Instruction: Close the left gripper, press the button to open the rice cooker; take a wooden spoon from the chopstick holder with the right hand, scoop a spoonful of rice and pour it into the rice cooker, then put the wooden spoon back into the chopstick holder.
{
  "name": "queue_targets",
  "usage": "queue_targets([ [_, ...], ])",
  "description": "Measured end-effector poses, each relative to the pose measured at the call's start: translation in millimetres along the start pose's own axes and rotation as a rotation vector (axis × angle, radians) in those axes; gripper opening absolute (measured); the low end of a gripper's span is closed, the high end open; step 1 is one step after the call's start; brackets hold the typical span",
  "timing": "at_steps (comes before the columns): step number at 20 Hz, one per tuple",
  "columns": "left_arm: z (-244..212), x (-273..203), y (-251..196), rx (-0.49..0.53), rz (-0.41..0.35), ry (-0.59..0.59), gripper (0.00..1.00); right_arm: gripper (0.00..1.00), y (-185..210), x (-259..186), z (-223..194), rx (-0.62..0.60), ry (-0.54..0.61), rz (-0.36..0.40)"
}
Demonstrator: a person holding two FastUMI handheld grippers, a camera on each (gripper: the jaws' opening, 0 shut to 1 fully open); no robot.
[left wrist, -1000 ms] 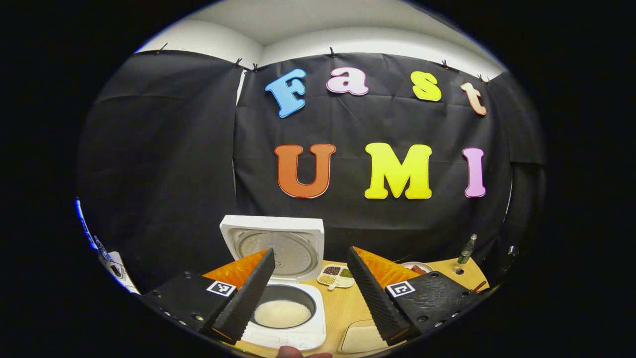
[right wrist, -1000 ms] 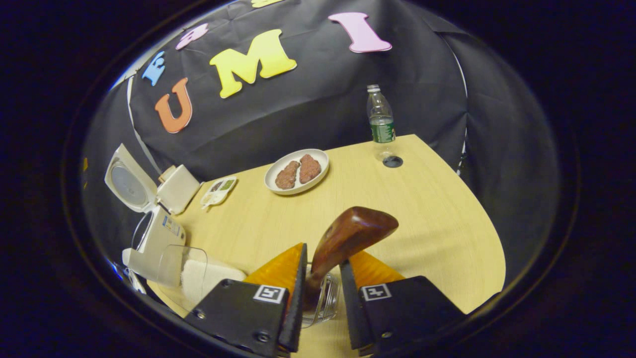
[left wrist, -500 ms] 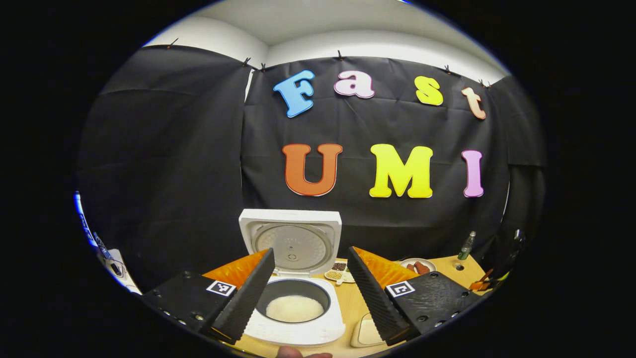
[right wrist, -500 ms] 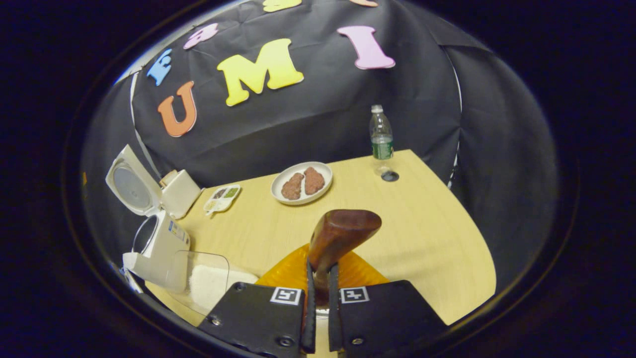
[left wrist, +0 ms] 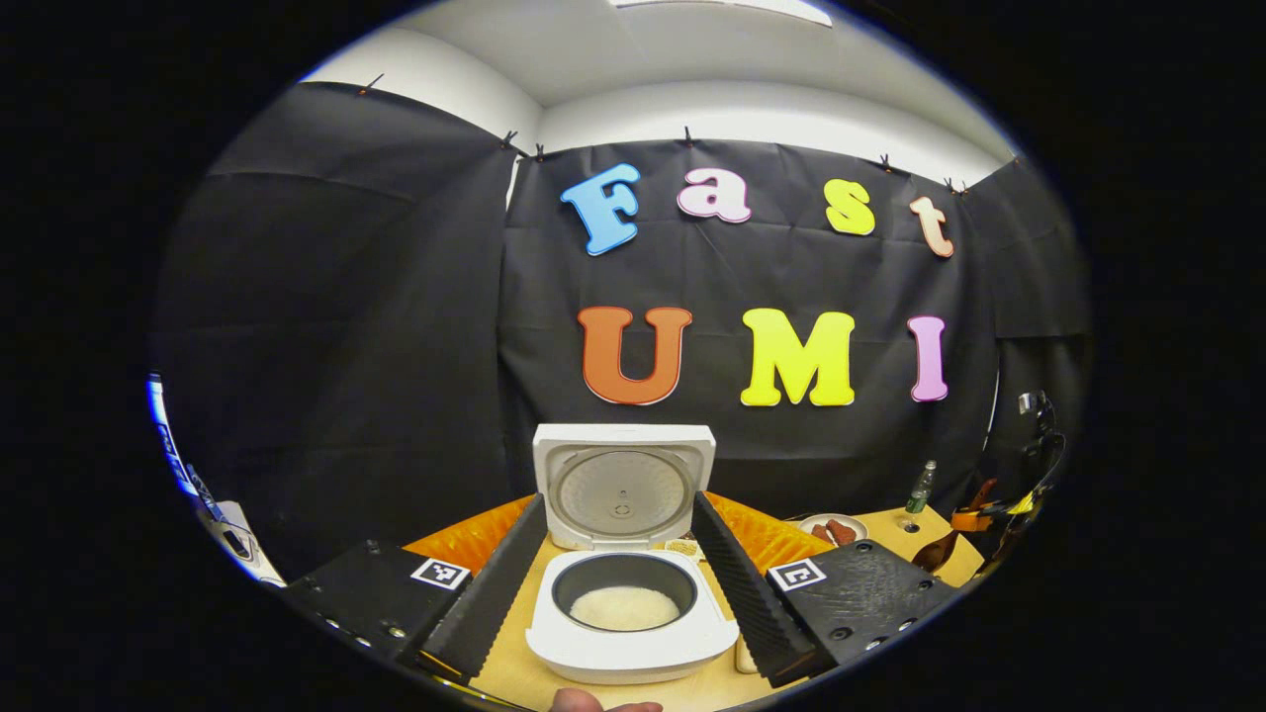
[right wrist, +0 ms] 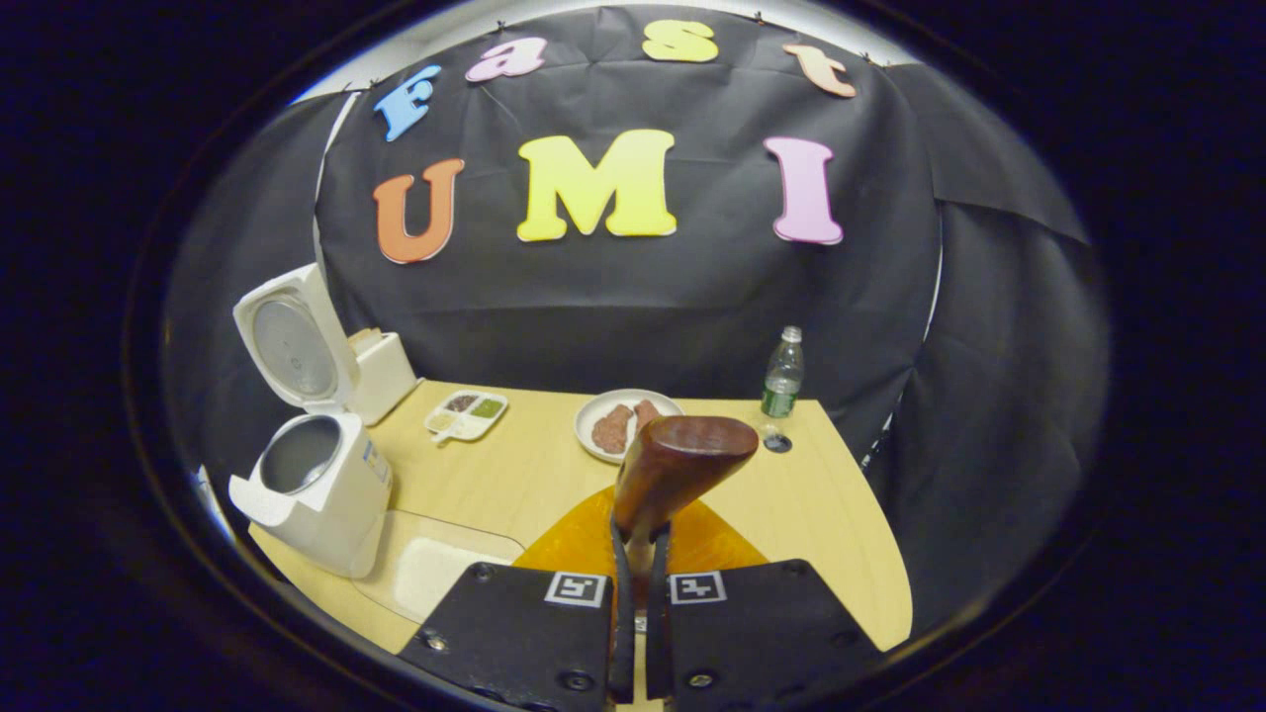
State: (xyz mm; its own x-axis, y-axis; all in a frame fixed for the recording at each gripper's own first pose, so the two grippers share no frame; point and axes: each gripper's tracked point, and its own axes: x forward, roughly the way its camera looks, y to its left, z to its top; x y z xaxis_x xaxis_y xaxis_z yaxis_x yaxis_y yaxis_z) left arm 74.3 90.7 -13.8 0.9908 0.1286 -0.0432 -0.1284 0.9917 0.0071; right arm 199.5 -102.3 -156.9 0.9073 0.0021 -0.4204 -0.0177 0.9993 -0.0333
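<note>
Spoon [right wrist: 682, 460] is now up out of the holder, my right fingers [right wrist: 638, 593] clamped on it. Left fingers [left wrist: 620, 583] stay apart. Cooker [left wrist: 630, 613] is open, so I scoop rice next.

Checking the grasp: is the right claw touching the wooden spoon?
Touching. The right gripper view shows the right claw with both fingers pressed against the wooden spoon.

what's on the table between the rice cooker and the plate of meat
In the right gripper view, a small divided dish lies between the rice cooker and the plate.
</note>
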Motion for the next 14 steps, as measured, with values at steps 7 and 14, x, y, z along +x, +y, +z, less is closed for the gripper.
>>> queue_targets([
  [7,-0.6,-22.1,69.5,-0.010,0.102,-0.004,0.94,0.10,121.2,-9.0,3.4,-0.067,-0.017,0.166],
  [14,-14.2,-44.6,103.6,-0.009,0.183,0.041,0.94,0.10,158.0,24.2,-50.3,-0.208,0.048,0.179],
])
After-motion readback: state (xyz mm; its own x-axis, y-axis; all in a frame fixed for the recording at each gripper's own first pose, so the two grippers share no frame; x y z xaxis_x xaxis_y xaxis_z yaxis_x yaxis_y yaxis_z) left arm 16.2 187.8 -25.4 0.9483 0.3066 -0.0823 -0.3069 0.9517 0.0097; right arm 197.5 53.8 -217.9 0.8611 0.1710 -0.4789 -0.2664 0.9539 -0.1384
